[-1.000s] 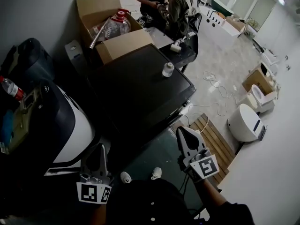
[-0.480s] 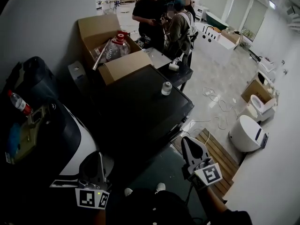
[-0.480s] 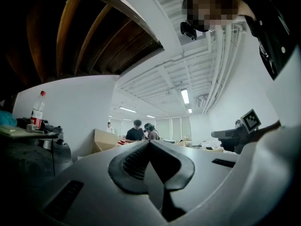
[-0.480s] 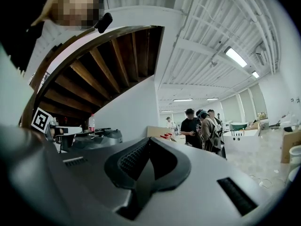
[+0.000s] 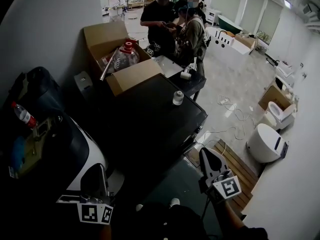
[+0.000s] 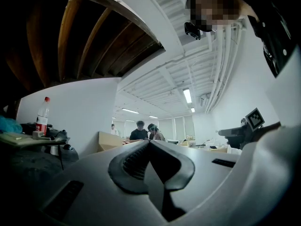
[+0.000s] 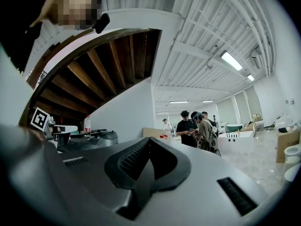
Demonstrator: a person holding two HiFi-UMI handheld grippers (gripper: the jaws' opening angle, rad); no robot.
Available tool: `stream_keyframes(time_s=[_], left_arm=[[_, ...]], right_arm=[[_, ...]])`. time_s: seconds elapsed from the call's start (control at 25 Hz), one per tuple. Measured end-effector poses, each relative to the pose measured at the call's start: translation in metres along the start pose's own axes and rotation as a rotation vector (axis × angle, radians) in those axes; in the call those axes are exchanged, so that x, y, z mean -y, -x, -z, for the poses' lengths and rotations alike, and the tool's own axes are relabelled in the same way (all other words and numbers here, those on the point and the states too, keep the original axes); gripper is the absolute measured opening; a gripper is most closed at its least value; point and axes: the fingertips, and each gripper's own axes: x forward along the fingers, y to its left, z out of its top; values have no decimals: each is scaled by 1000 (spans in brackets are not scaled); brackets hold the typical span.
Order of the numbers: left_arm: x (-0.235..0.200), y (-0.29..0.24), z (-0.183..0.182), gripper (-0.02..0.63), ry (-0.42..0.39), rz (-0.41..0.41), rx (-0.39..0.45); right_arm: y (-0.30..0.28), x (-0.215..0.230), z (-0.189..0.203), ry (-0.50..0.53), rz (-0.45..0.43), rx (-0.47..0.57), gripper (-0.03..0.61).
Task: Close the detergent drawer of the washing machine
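Observation:
In the head view a black, flat-topped machine stands in the middle; no detergent drawer shows on it. My left gripper is at the bottom left, beside a white and dark rounded appliance. My right gripper is at the bottom right, over the floor in front of the black machine. Both point away from me, touch nothing and are shut with nothing in them. The left gripper and the right gripper each show tips that meet in their own views.
A small white cup stands on the black top. Behind it is an open cardboard box with a clear jug. Several people stand at the back. A wooden pallet, cables and white fixtures lie to the right.
The head view has tilted up toward the room, so both grippers sit lower in it. Both stay shut and empty.

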Motion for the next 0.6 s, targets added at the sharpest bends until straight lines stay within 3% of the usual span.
stream_keyframes(time_s=[0.6], left_arm=[[6, 1, 1, 14, -8, 7, -4]], right_arm=[[-6, -9, -1, 30, -21, -12, 29]])
